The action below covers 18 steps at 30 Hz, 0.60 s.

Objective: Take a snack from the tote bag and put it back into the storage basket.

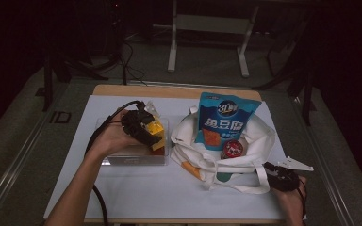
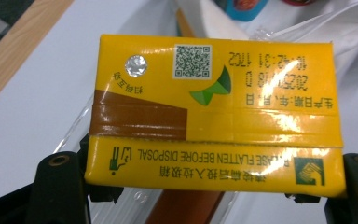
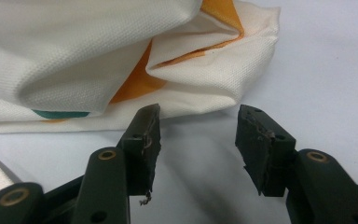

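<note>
Right now I am working from the left side of the table (image 1: 122, 197), where my left gripper (image 1: 143, 128) is holding a yellow drink carton (image 2: 214, 116) above a clear plastic box (image 1: 132, 160) that is sitting on the white sheet. Its jaws are clamping the carton across its long width, one pad at each end of the lower flap, so they are standing wide but gripping. I am judging the carton as fairly stiff along its folded edges yet soft in the flat faces, glossy and a little slippery, and heavier than it looks if it is full; squeezing at the end seams, as I am doing, seems safer than pressing the panels. Moving right, a white cloth tote bag (image 1: 226, 155) is lying slumped just beside the box, with a blue snack pouch (image 1: 224, 120) standing in its mouth and a small round red-lidded tub (image 1: 233, 148) beside the pouch. At the near right corner my right gripper (image 3: 196, 140) is resting low by the bag's edge, its jaws standing partly apart with nothing between them, the limp fabric folds lying just beyond the tips.
</note>
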Each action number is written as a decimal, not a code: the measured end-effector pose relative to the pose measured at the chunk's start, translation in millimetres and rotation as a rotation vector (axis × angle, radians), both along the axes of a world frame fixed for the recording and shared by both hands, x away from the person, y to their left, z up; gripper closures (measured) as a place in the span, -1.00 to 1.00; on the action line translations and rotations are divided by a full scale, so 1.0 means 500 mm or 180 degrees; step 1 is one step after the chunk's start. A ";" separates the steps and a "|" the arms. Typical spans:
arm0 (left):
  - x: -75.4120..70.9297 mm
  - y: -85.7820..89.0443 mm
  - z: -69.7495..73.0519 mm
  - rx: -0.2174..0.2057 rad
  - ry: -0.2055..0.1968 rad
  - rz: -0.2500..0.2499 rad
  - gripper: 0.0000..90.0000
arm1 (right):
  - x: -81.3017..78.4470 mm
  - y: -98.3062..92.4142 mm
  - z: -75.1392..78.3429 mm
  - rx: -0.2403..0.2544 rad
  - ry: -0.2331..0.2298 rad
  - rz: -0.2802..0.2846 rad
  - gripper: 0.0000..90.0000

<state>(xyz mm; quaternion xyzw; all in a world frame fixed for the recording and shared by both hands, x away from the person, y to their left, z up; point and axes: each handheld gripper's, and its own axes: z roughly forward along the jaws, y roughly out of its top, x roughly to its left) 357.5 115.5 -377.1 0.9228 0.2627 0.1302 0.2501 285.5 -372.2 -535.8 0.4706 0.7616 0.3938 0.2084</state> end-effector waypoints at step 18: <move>0.017 0.063 -0.014 0.0064 -0.0092 0.0476 -0.37 | 0.000 0.000 0.000 -0.0007 -0.0011 -0.0003 0.10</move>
